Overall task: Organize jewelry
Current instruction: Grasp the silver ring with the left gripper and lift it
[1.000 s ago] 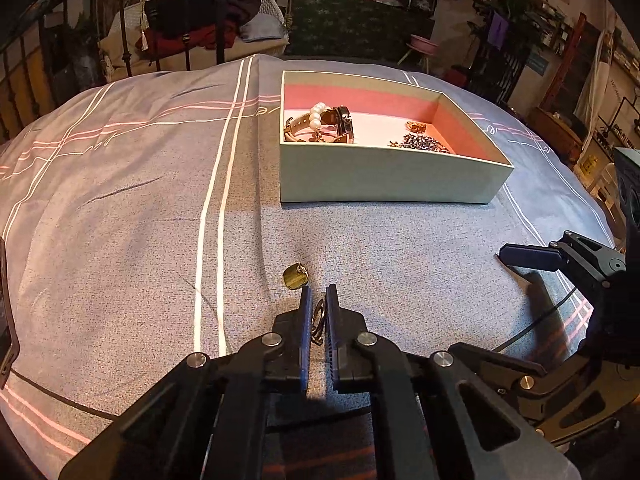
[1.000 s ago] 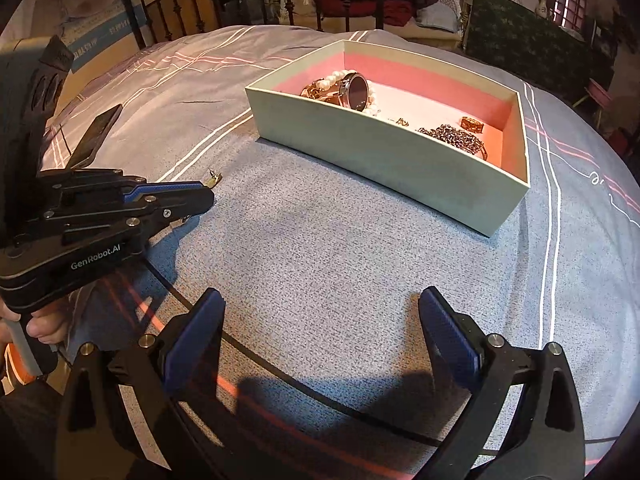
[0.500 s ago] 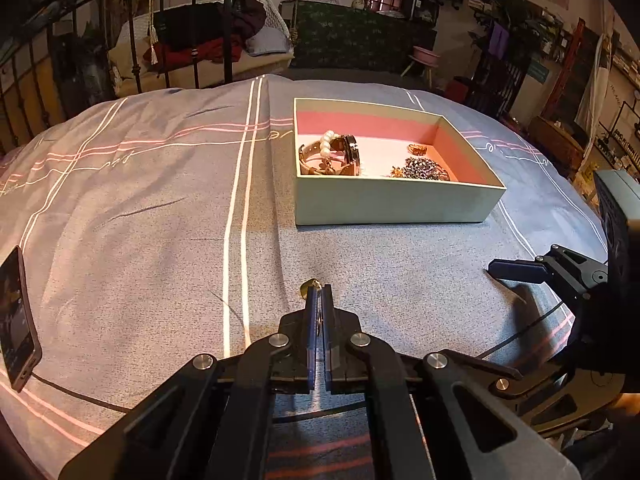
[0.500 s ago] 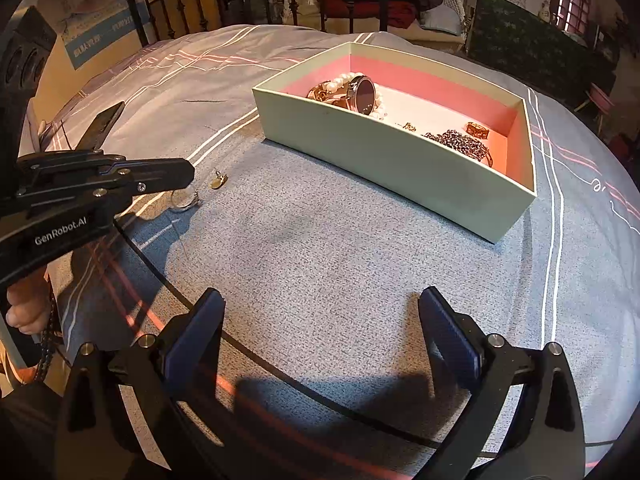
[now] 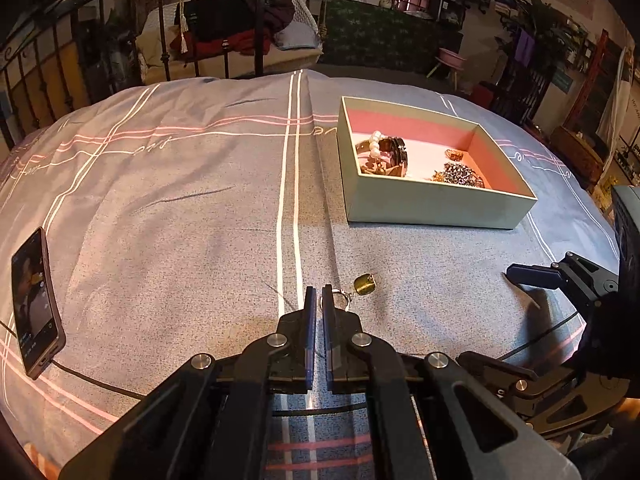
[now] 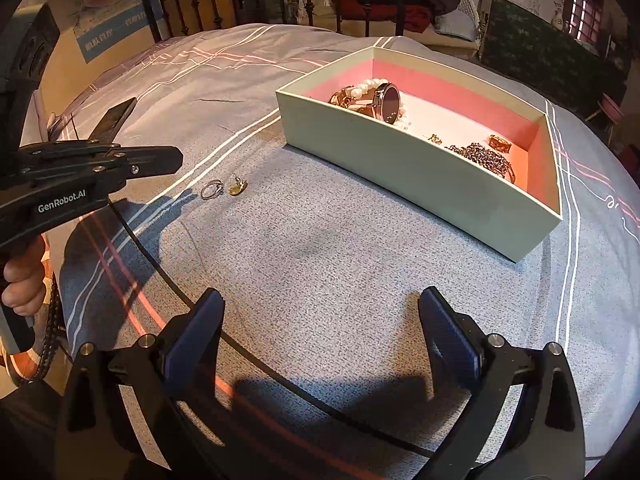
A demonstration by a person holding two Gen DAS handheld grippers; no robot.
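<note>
A small silver ring [image 5: 340, 296] [image 6: 211, 190] lies on the grey bedspread beside a gold earring [image 5: 365, 284] [image 6: 237, 188]. My left gripper [image 5: 319, 292] [image 6: 176, 158] hovers just short of the ring. Its jaws are opening from a narrow gap, with nothing between them. A pale green box [image 5: 432, 204] [image 6: 400, 172] with a pink inside holds a pearl bracelet [image 6: 370, 86], a watch [image 6: 390, 102], a dark chain [image 6: 484, 156] and a gold ring [image 6: 500, 143]. My right gripper [image 6: 322, 304] stands wide open and empty above bare bedspread, near the box.
A phone [image 5: 34, 300] [image 6: 114, 118] lies at the bed's left side with a black cable [image 5: 92, 380] running across the cover. An iron bed frame [image 5: 260, 20] and piled clothes stand beyond. A hand [image 6: 22, 280] holds the left gripper.
The ring stood between the left jaws a second ago; it now lies on the bedspread. The left gripper has lifted and drawn back. The right gripper has barely moved.
</note>
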